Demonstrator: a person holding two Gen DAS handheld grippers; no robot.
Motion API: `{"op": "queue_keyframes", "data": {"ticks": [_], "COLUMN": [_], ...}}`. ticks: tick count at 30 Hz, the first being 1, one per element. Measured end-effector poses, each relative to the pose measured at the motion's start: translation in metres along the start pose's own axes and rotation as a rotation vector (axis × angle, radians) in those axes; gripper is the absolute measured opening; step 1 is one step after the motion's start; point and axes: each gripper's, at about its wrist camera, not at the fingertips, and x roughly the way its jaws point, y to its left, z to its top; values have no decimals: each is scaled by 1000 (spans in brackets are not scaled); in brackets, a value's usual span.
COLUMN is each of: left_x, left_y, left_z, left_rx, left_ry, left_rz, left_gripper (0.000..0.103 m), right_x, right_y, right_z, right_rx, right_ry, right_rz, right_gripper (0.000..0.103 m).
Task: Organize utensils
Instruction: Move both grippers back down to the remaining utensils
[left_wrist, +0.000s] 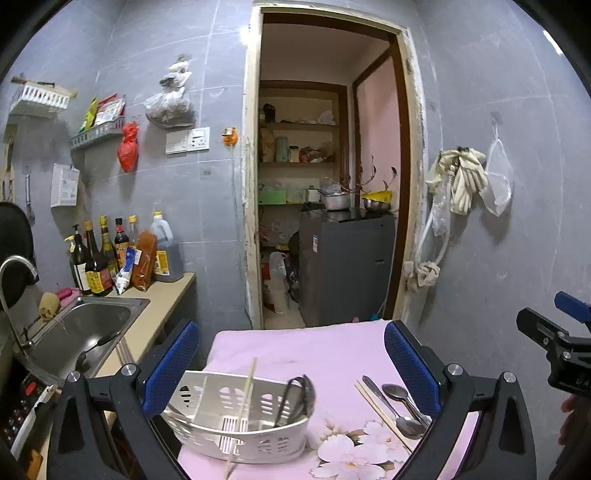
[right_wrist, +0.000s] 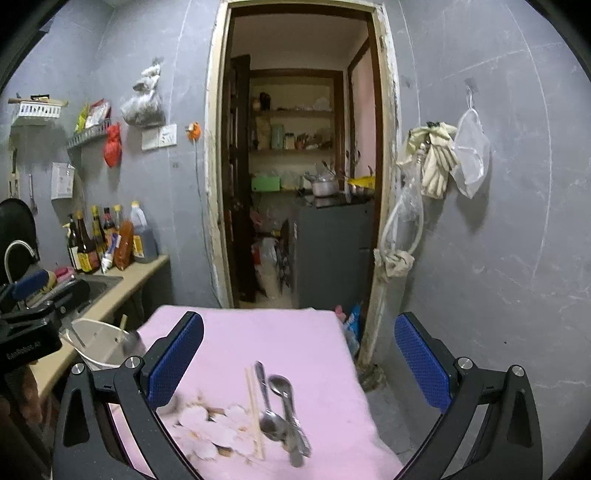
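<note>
A white slotted utensil basket (left_wrist: 240, 428) sits on the pink flowered cloth (left_wrist: 295, 347) with a chopstick (left_wrist: 243, 406) and a dark utensil (left_wrist: 295, 398) standing in it. Two metal spoons (left_wrist: 402, 406) and a pair of chopsticks (left_wrist: 384, 413) lie on the cloth to its right. My left gripper (left_wrist: 291, 354) is open above the basket, holding nothing. In the right wrist view my right gripper (right_wrist: 299, 350) is open and empty above the spoons (right_wrist: 280, 410) and chopsticks (right_wrist: 255, 413). The basket (right_wrist: 99, 343) shows at the left.
A steel sink (left_wrist: 85, 328) with a tap and a counter (left_wrist: 162, 306) with several sauce bottles (left_wrist: 99, 258) stand left of the table. An open doorway (left_wrist: 325, 184) with shelves and a grey cabinet lies behind. The table's right edge (right_wrist: 354, 369) drops to the floor.
</note>
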Motion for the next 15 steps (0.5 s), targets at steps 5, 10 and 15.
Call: {"op": "queue_keyframes", "data": {"ticks": [5, 10, 15], "left_x": [5, 15, 28], "left_y": [-17, -42, -69], "left_z": [-4, -5, -9], "left_rx": [18, 46, 90], "left_ry": [13, 26, 34], "left_rz": [-19, -46, -44], "left_gripper": [101, 101, 101], "right_x": [10, 19, 34], "right_y": [-27, -49, -68], "right_z": [-9, -17, -30], "right_rx": [13, 15, 17], "right_ry": [30, 30, 49], "right_rz": [-25, -45, -38], "right_gripper": [102, 102, 102]}}
